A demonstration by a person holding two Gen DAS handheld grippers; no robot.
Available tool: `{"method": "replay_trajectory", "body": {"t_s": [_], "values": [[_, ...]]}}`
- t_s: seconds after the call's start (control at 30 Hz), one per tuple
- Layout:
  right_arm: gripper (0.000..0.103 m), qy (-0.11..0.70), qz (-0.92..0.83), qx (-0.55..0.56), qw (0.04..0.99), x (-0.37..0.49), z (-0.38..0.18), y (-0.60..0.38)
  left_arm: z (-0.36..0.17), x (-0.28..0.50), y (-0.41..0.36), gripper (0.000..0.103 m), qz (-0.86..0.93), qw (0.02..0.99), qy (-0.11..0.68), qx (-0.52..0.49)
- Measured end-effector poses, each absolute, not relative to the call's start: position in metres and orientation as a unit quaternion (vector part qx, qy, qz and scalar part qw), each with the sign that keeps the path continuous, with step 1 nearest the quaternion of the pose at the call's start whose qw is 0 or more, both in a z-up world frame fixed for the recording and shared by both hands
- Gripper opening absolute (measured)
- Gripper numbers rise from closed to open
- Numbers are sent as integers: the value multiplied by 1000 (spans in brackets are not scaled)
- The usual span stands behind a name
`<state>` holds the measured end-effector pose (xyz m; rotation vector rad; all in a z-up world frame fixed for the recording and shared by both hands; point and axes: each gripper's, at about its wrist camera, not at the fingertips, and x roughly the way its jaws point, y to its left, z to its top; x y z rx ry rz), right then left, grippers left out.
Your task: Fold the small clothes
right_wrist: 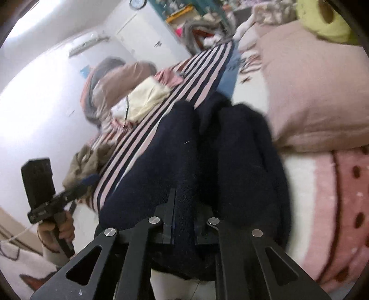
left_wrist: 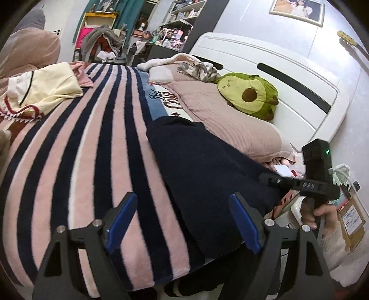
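Navy fleece garment (left_wrist: 203,175) runs lengthwise away from the right gripper (right_wrist: 191,221), which pinches its near edge; the left gripper (left_wrist: 182,221) hovers wide open, empty, alongside.

My left claw (left_wrist: 182,221) hangs wide open over the striped blanket (left_wrist: 76,166). The navy garment (left_wrist: 207,175) lies just ahead-right, with my right gripper (left_wrist: 272,178) at its far edge.

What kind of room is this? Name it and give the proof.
Most likely a lived-in bedroom: a bed under a striped blanket, a pink pillow with an avocado plush by the white headboard, and cluttered shelves behind.
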<state>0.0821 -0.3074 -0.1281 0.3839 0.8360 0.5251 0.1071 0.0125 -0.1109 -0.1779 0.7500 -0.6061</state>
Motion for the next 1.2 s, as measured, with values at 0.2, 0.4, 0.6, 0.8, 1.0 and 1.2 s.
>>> {"method": "replay_trajectory", "body": {"t_s": [0.2, 0.4, 0.6, 0.8, 1.0, 1.2], "values": [[4, 370, 189, 172, 893, 57, -111, -344, -113, 115, -12, 79, -304, 874, 371, -79], [7, 411, 159, 159, 883, 60, -142, -351, -125, 124, -37, 79, -323, 855, 395, -91], [53, 418, 133, 128, 890, 77, -147, -346, -134, 137, -45, 79, -322, 845, 414, -101], [70, 439, 178, 156, 867, 105, -153, -360, -140, 157, -39, 81, -338, 825, 431, -140], [72, 466, 251, 214, 821, 130, -168, -372, -154, 181, -43, 81, -374, 780, 459, -200], [72, 492, 311, 216, 784, 154, -181, -363, -178, 204, -58, 81, -384, 742, 495, -241]]}}
